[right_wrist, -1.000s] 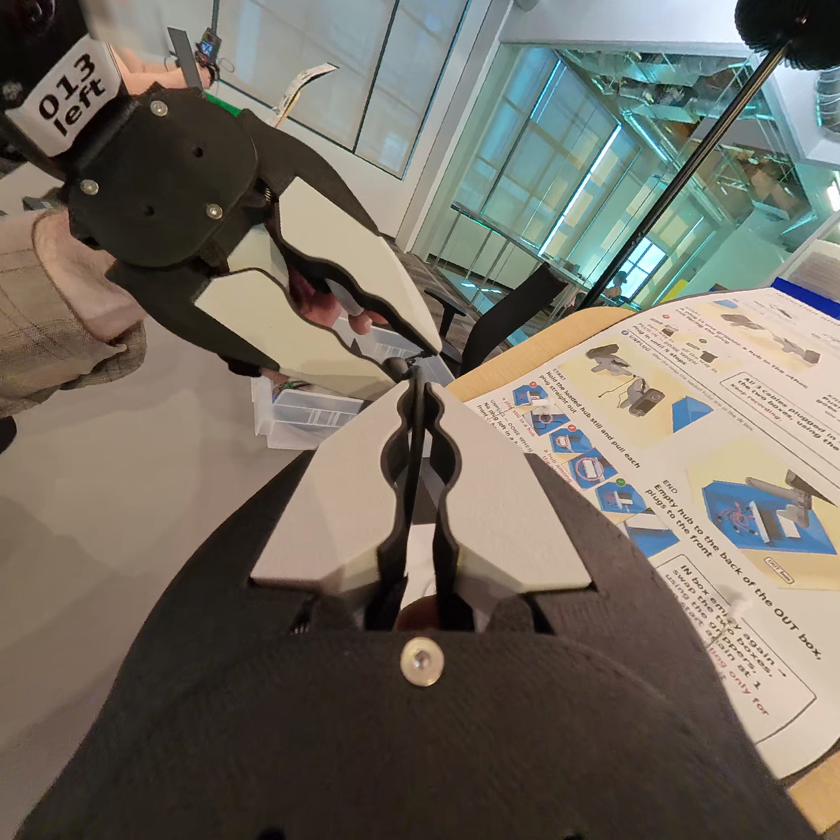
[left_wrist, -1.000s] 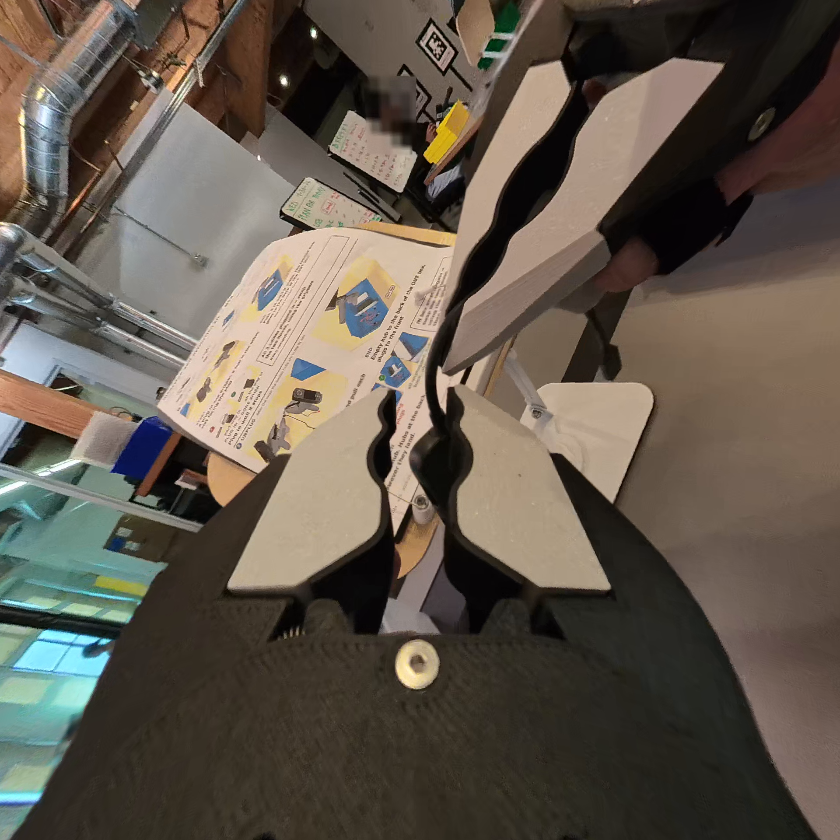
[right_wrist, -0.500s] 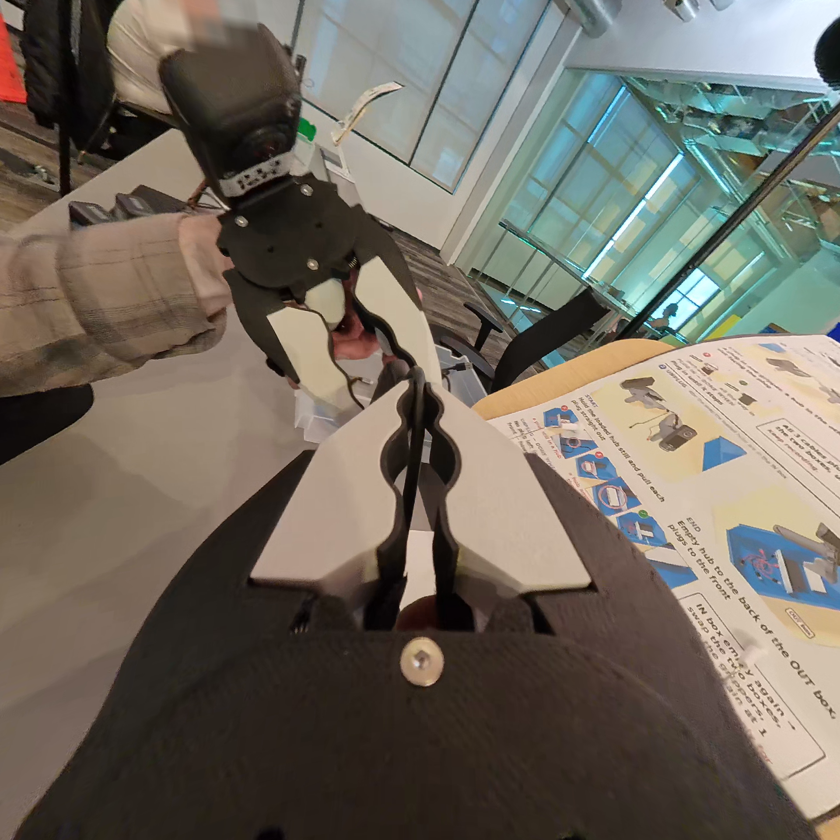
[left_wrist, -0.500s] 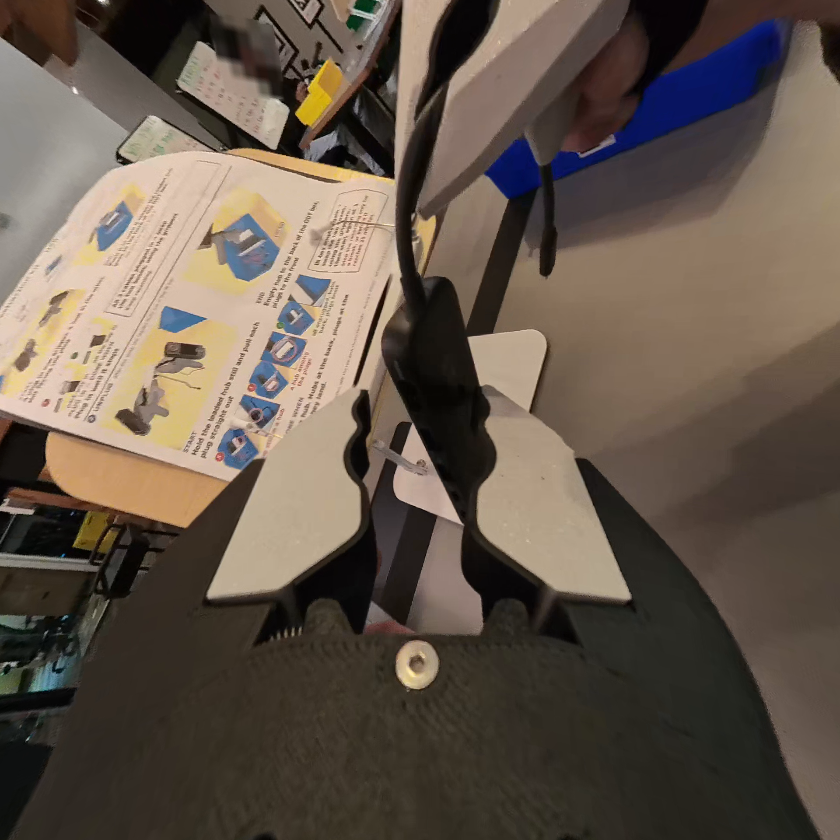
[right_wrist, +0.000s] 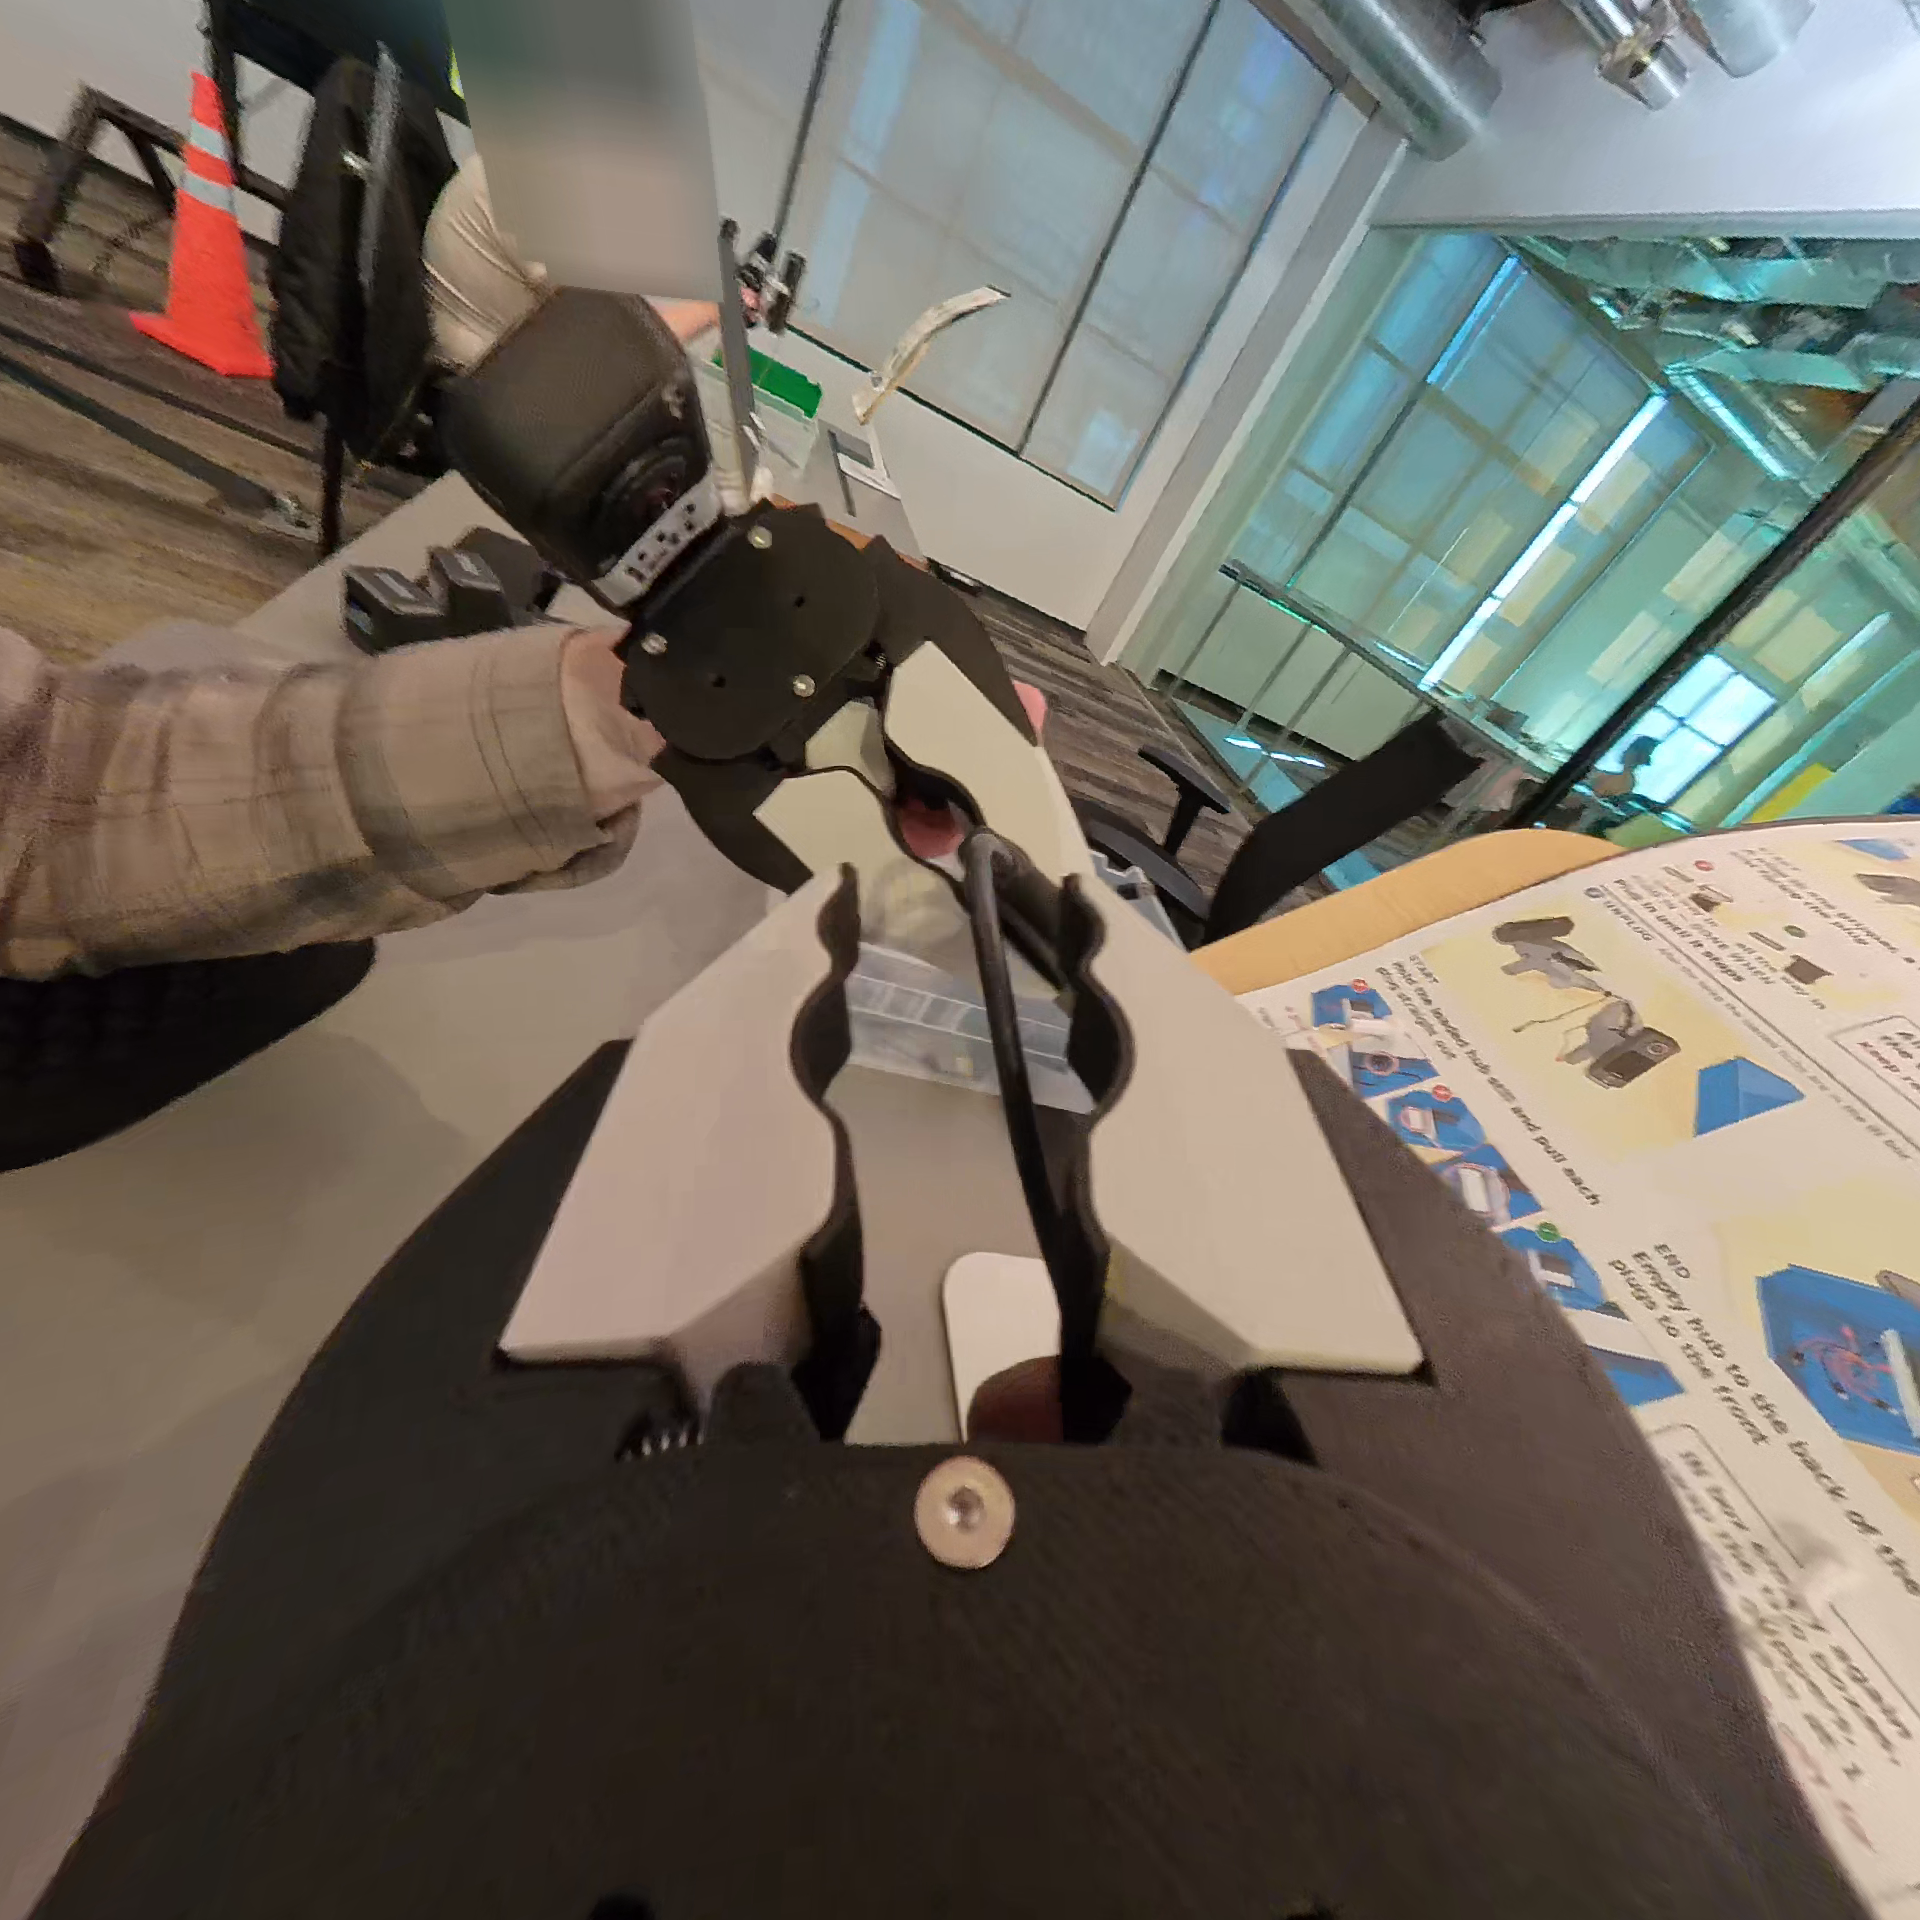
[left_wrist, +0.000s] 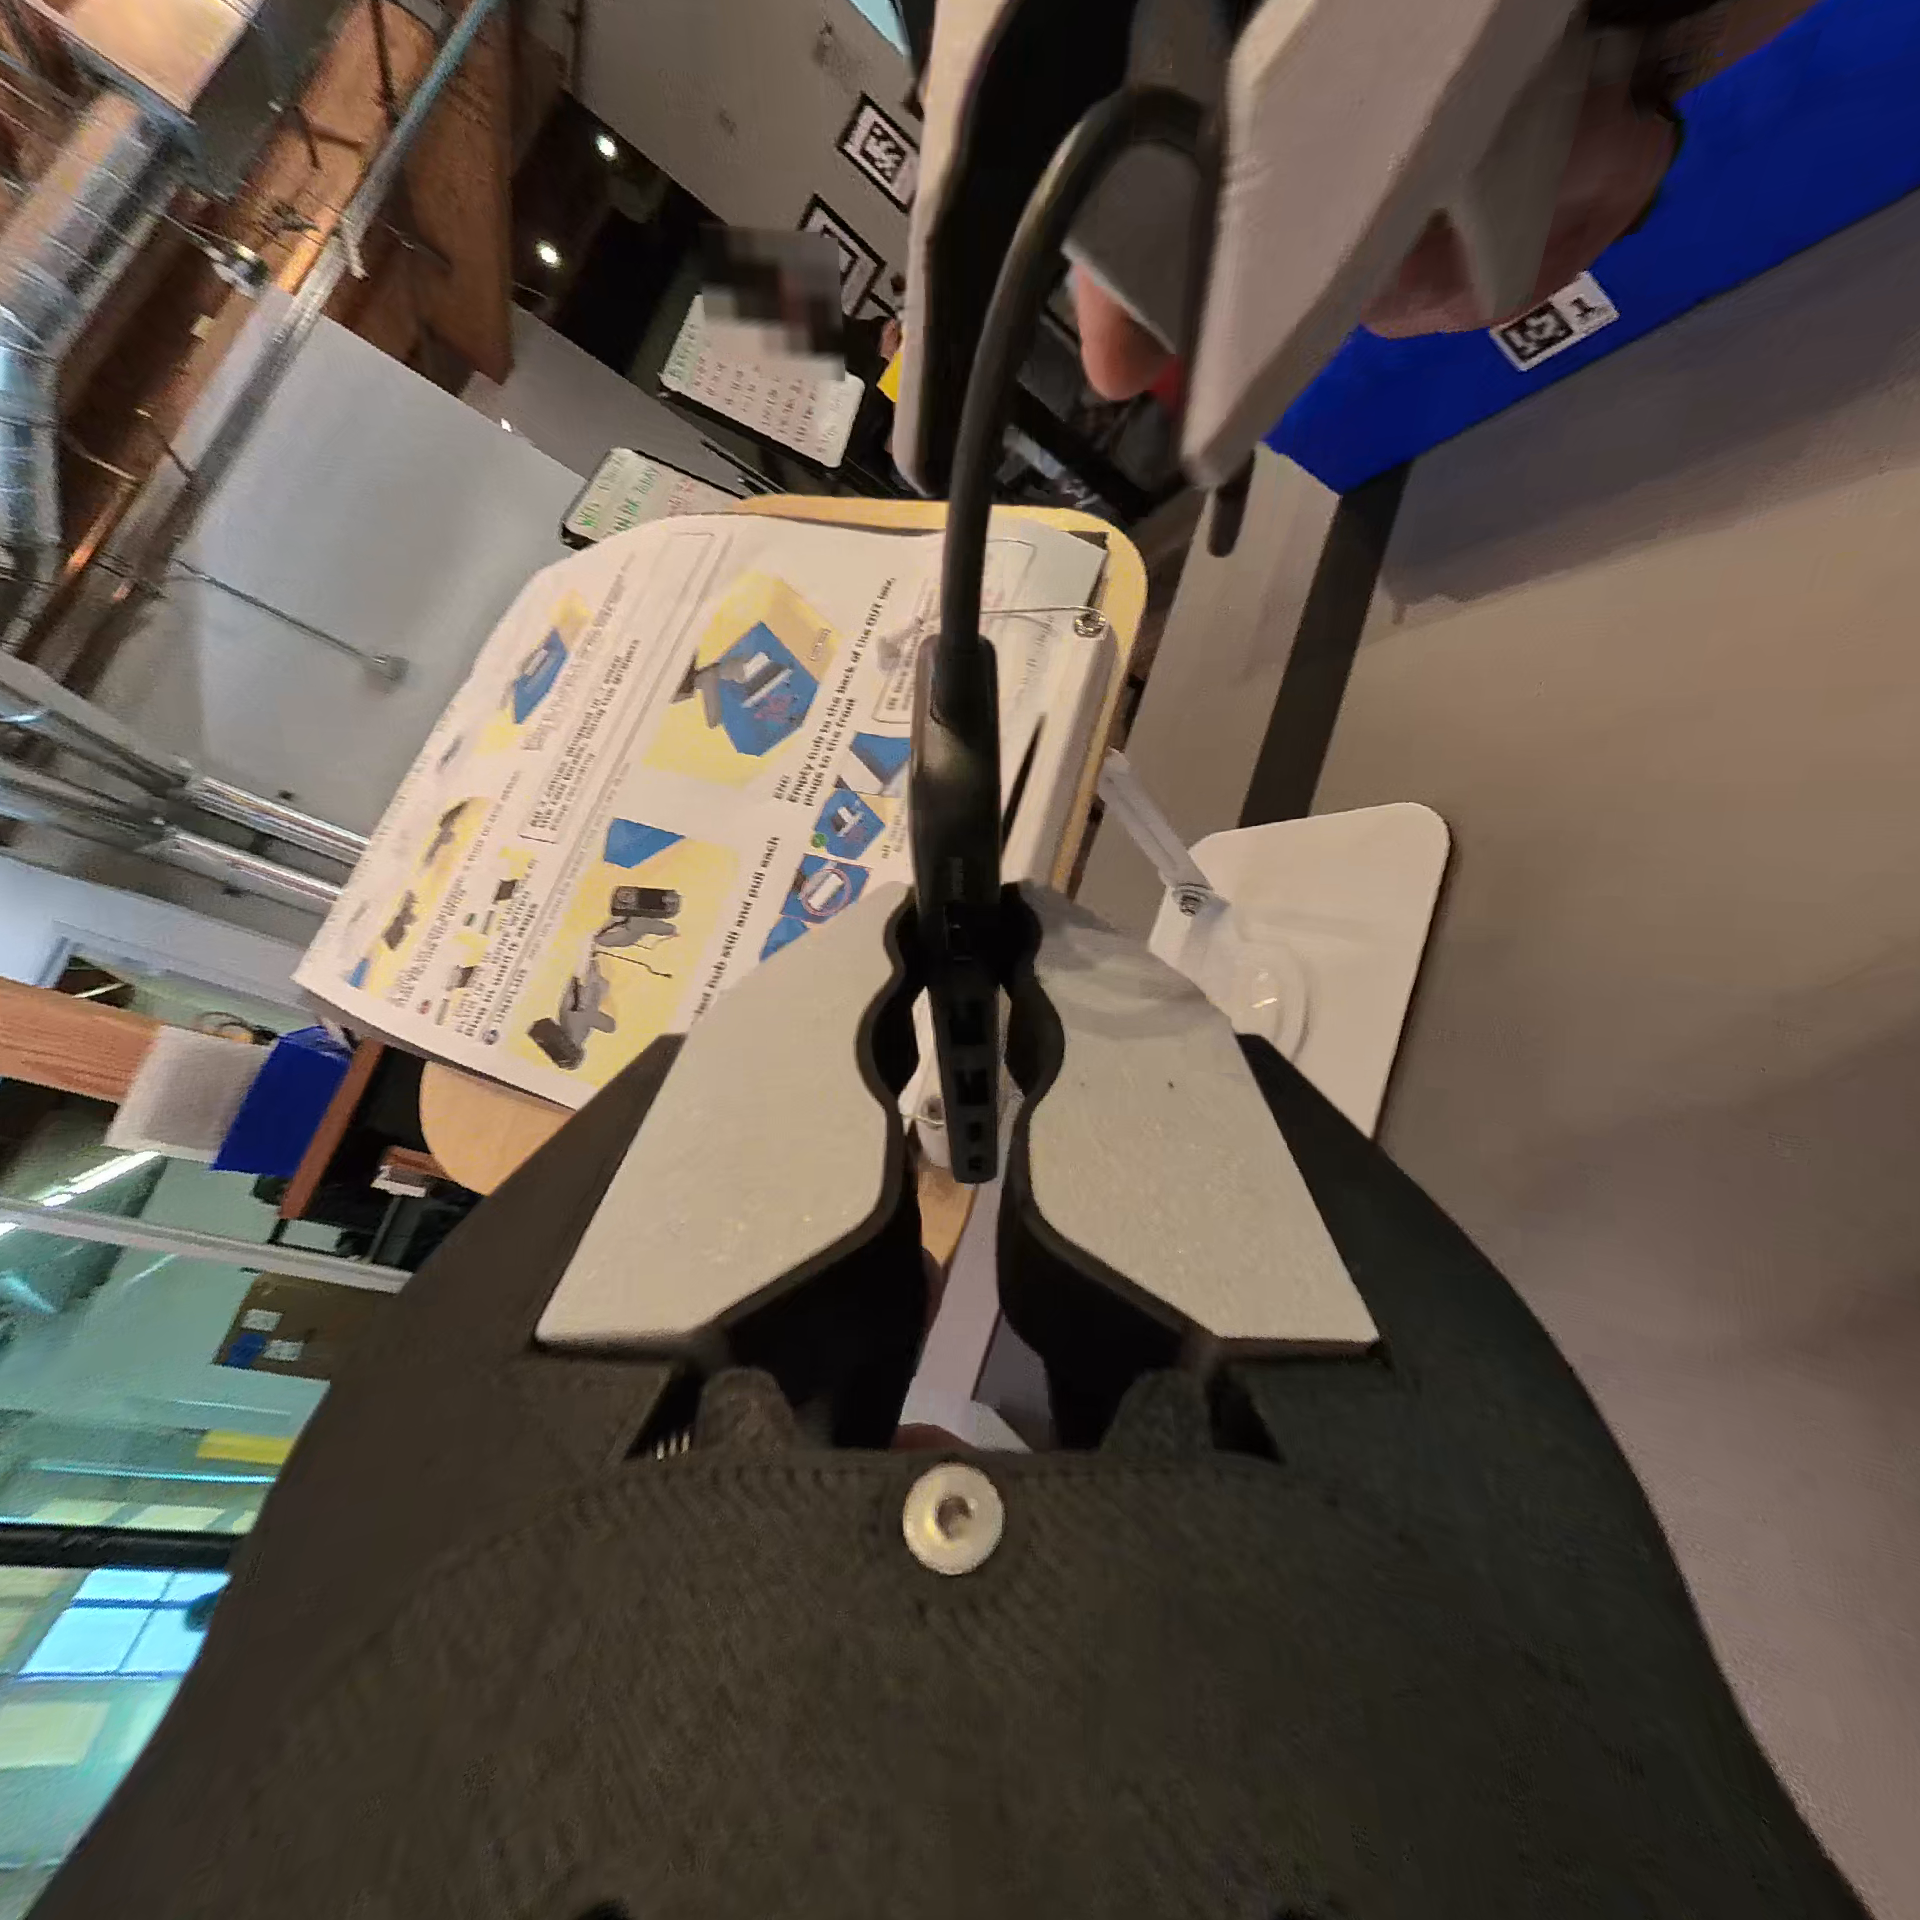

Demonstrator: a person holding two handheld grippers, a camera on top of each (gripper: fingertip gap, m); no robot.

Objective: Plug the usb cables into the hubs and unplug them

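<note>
Hub (left_wrist: 961, 997), a slim black bar with a row of ports along its narrow edge, sits clamped edge-on between the pads of the left gripper (left_wrist: 961, 935), held up in the air above the table (left_wrist: 1662, 935). Its black cable (left_wrist: 971, 468) rises from the far end, arches over and runs through the right gripper (right_wrist: 961, 935), whose fingers (right_wrist: 727, 1122) stand parted; the cable only lies against the inner face of one finger there, not pinched. Beyond the hub a white plate (left_wrist: 1340, 914) lies flat on the grey table, and a printed instruction sheet (left_wrist: 644, 790) is propped on a wooden board. Farther off a blue bin (left_wrist: 1714, 260) shows at the table's edge.

Judging by its looks, the hub is light, rigid and smooth-sided, so a flat squeeze across its broad faces should hold it, leaving the ports clear. The cable is limp and springy; it is better taken at the stiff plug or strain relief than along its length, where it would slide or bend away.
</note>
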